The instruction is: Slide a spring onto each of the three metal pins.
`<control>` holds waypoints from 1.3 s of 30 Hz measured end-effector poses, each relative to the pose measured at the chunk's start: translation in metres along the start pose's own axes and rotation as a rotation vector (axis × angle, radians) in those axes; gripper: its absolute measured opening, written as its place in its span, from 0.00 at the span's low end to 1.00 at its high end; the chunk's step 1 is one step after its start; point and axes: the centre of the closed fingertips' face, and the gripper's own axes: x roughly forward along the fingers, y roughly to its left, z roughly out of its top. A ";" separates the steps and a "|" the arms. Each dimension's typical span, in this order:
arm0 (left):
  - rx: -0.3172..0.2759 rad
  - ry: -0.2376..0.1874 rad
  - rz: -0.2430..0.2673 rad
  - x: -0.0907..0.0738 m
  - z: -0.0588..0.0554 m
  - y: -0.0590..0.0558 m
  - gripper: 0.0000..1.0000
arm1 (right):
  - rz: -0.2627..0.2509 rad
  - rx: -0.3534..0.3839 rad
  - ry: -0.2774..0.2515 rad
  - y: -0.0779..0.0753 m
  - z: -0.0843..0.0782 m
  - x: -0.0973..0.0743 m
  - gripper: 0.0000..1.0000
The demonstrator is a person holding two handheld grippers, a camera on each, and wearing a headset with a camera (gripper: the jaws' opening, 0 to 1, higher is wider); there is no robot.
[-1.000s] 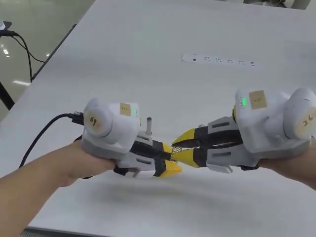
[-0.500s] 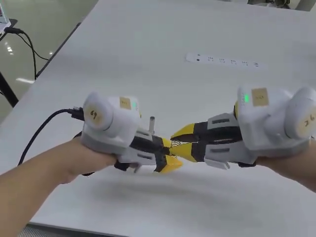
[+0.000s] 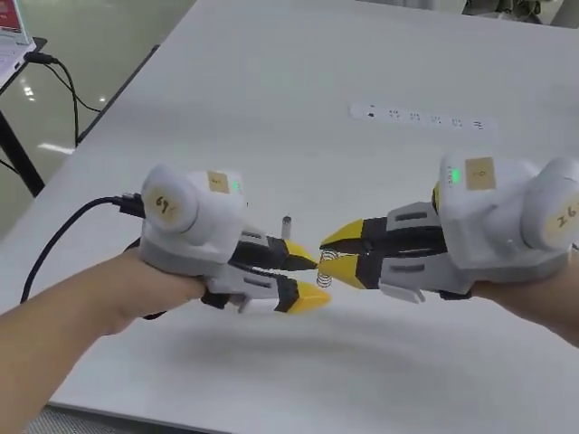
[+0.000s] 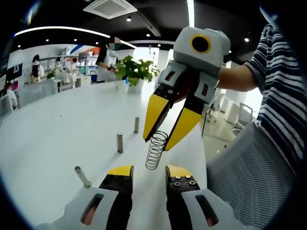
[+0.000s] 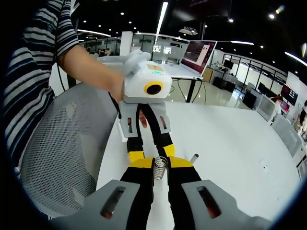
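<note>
My right gripper (image 3: 326, 260) is shut on a small metal spring (image 3: 327, 269) and holds it in the air over the white table (image 3: 271, 108). In the right gripper view the spring (image 5: 159, 168) stands pinched between the yellow tips. My left gripper (image 3: 310, 278) faces it tip to tip, jaws open, with nothing between them. From the left gripper view the spring (image 4: 155, 151) hangs from the right gripper (image 4: 157, 143), just above my own open jaws (image 4: 149, 171). A bare metal pin (image 4: 82, 176) stands at left; a pin wearing a spring (image 4: 120, 143) and a further pin (image 4: 136, 124) stand behind.
A white power strip (image 3: 423, 117) lies far back on the table. A black cable (image 3: 63, 244) runs from the left gripper off the table's left edge. One pin (image 3: 287, 226) stands just behind the tips. A grey mesh chair (image 5: 53, 143) is close by.
My left gripper has opened and drawn back a little to the left. The spring stays in the right gripper. The head camera has shifted slightly.
</note>
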 end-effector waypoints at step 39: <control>-0.100 0.048 0.154 -0.055 -0.035 0.030 0.92 | -0.088 0.035 0.025 -0.027 -0.015 0.009 0.07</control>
